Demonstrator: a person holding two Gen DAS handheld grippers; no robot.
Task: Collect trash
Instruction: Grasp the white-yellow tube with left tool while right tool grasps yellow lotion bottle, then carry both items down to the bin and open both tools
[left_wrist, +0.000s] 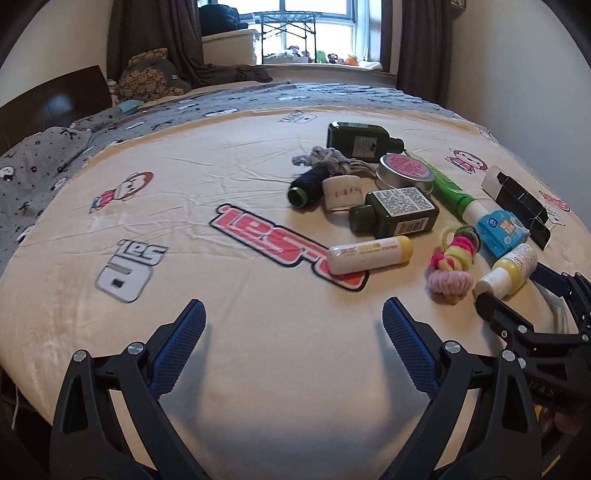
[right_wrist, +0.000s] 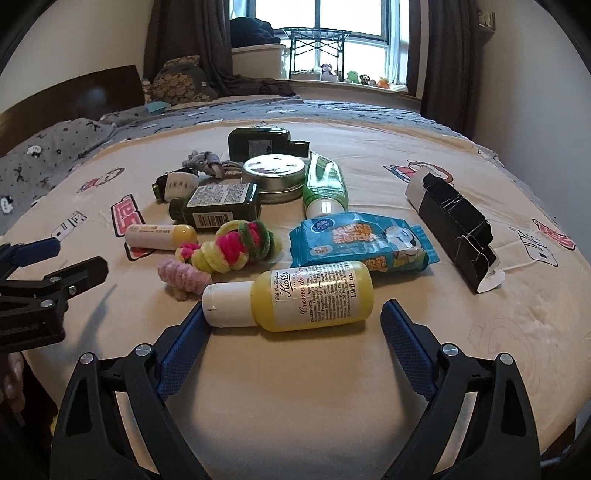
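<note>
A pile of small items lies on the cream blanket (right_wrist: 295, 387) of a bed. Nearest is a yellow lotion bottle (right_wrist: 314, 295) with a white cap, lying on its side between the fingers of my right gripper (right_wrist: 295, 314). The jaws stand wide; the left finger is at the cap and the right finger is just clear of the bottle's base. Behind it are a blue wipes pack (right_wrist: 354, 243) and a torn black-and-white carton (right_wrist: 454, 225). My left gripper (left_wrist: 293, 314) hangs open over bare blanket, short of a white tube with a yellow cap (left_wrist: 369, 254).
Further back lie colourful hair scrunchies (right_wrist: 229, 251), two dark green bottles (right_wrist: 218, 206) (right_wrist: 258, 144), a round tin (right_wrist: 275, 177) and a green tube (right_wrist: 325, 184). A grey quilt (left_wrist: 44, 162), pillows and a dark headboard (left_wrist: 48, 103) are at the left; a window is behind.
</note>
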